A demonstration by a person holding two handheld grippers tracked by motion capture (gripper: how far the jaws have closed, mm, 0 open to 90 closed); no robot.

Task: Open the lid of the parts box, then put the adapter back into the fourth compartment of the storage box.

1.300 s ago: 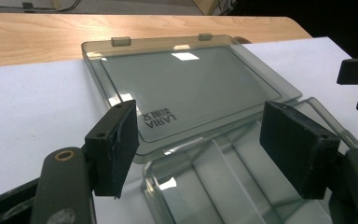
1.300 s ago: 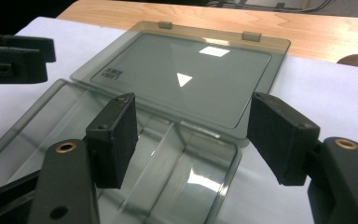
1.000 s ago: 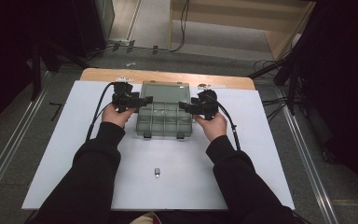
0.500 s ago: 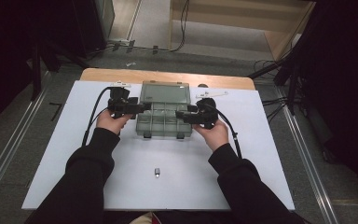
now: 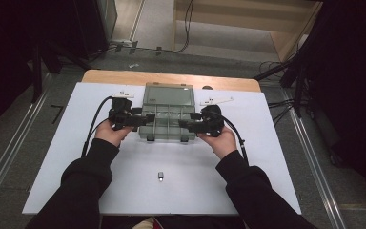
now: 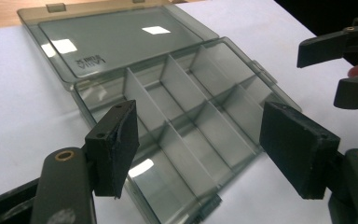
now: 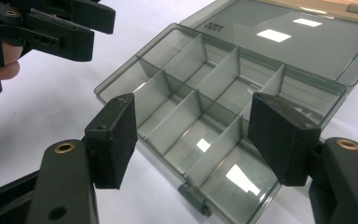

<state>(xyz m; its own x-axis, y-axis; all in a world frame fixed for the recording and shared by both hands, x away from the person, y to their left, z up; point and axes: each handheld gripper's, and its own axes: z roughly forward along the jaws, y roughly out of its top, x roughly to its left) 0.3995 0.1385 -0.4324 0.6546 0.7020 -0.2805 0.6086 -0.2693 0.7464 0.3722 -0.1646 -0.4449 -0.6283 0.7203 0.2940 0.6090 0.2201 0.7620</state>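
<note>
Since a second ago I have drawn both hands back toward me: my left gripper and right gripper then sat beside the far half of the box, and now they flank its near half, jaws pointing inward at each other. The box itself has not shifted; it lies open at the far middle of the table, lid flat behind the tray.

Both sets of jaws stand well apart with nothing between them, as each gripper view makes plain; the left pads hang over the tray's left end, the right pads over its right end.

My hands cover the gripper bodies from above, so I cannot tell whether any jaw touches the rim. The compartments look bare, though glare on the plastic blurs the near cells.

A small metal piece lies alone near me, well apart from the box. Two white strips lie beside the lid.
</note>
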